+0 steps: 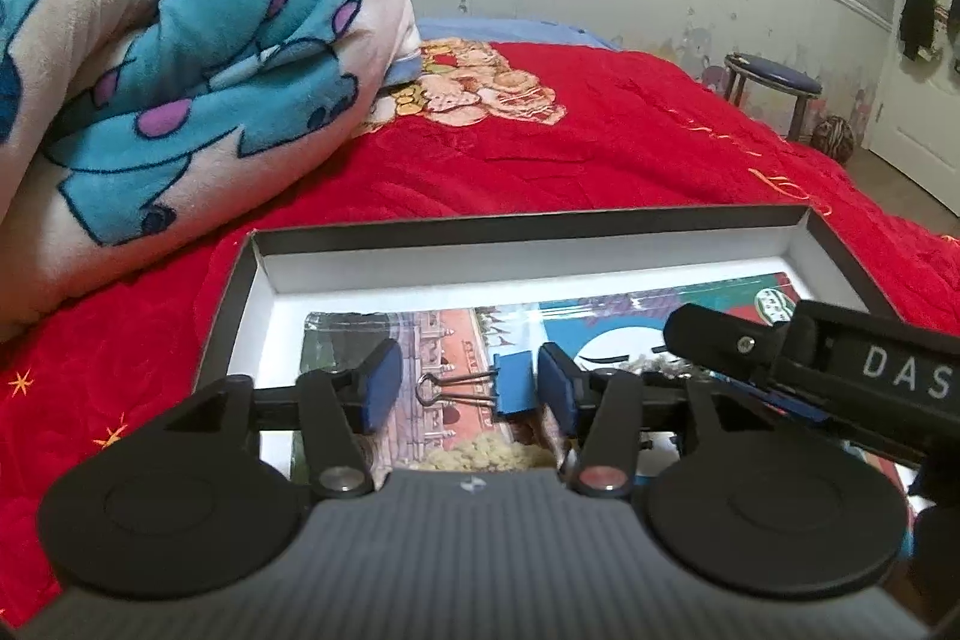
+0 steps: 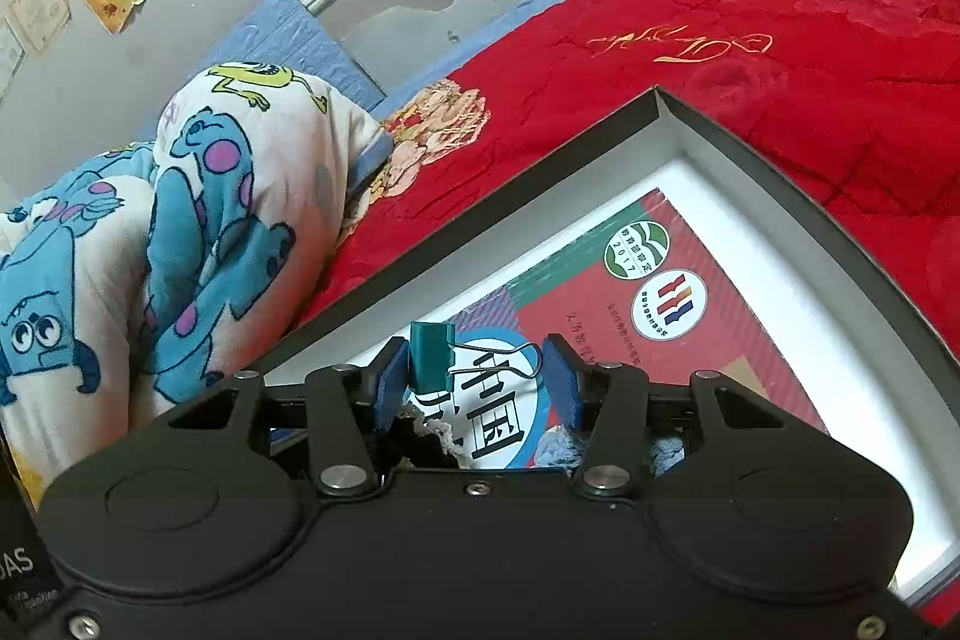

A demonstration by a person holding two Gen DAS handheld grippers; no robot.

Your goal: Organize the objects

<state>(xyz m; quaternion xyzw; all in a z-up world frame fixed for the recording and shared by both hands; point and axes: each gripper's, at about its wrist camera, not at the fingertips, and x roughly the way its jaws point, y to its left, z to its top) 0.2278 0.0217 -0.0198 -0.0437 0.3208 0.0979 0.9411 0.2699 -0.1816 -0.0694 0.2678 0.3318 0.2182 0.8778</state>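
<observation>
Nearest to us in the left wrist view, our left hand-held gripper [image 1: 465, 388] stands with its blue pads [image 1: 384, 385] apart, and a blue binder clip [image 1: 513, 388] lies between them on the book cover; the clip's body sits close to the right-hand pad, its wire handles [image 1: 447, 391] point toward the left-hand pad, and a clear gap shows on that side, so nothing is gripped. In the right wrist view, our right hand-held gripper [image 2: 474, 382] has a green binder clip [image 2: 429, 355] between its pads: the clip's body is against the left-hand pad and its wire loop [image 2: 510, 361] reaches to the right-hand pad, so we read it as clamped on the clip, held just above the book. Under both tools lies a book [image 2: 630, 304] with a red and teal cover, a white disc with large black characters and two round emblems; it rests flat inside a shallow open box [image 1: 528, 235] with dark outer walls and a white inside. The right tool's black body, with white letters, crosses the right edge of the left view above the box. The box sits on a red quilted bedspread [image 1: 600, 148] with gold embroidery. Beyond it, to the left, a rolled blanket [image 1: 180, 40] printed with blue cartoon monsters is heaped on the bed. Farther back we see a peeling wall, a round stool [image 1: 774, 82] and a ball [image 1: 833, 137] on the floor.
</observation>
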